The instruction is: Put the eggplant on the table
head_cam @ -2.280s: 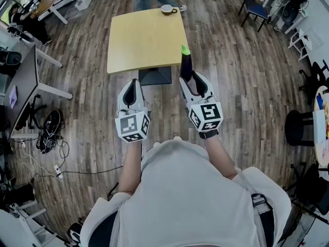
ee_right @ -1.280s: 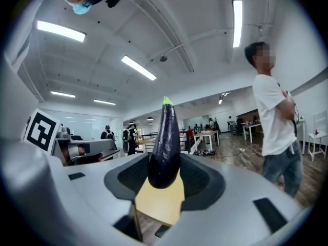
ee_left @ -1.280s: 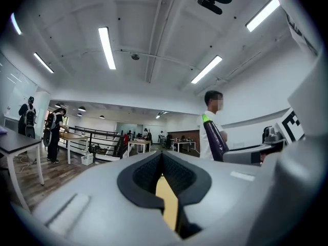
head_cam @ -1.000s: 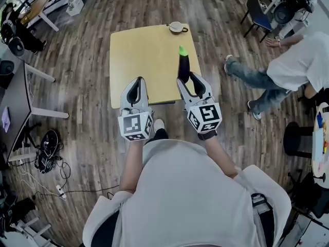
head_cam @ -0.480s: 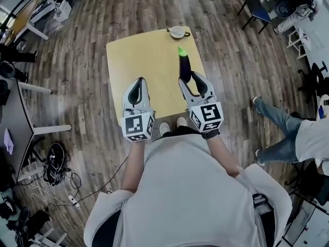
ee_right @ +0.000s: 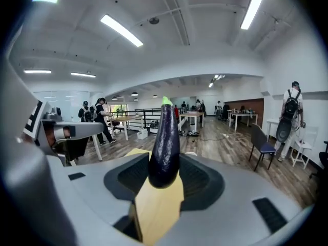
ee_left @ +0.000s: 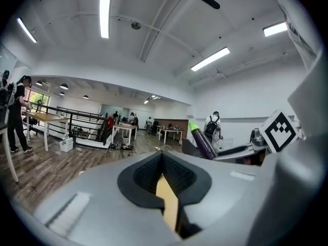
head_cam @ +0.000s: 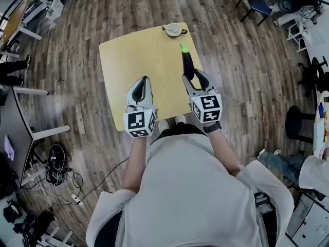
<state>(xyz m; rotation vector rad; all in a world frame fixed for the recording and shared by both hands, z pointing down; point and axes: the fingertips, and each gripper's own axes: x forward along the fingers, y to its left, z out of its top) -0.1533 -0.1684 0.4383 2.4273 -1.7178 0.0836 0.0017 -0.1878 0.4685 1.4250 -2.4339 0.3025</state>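
While the right gripper (head_cam: 192, 75) clamps the eggplant (head_cam: 187, 60), its long axis runs stem-first over the table (head_cam: 133, 50); left gripper (head_cam: 143, 81) closed, empty.

Bright overhead strip lights (ee_left: 106, 9), fisheye edges, perhaps slightly soft.

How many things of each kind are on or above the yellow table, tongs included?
eggplant: 1
cup: 1
tongs: 2, left tongs and right tongs
Total: 4
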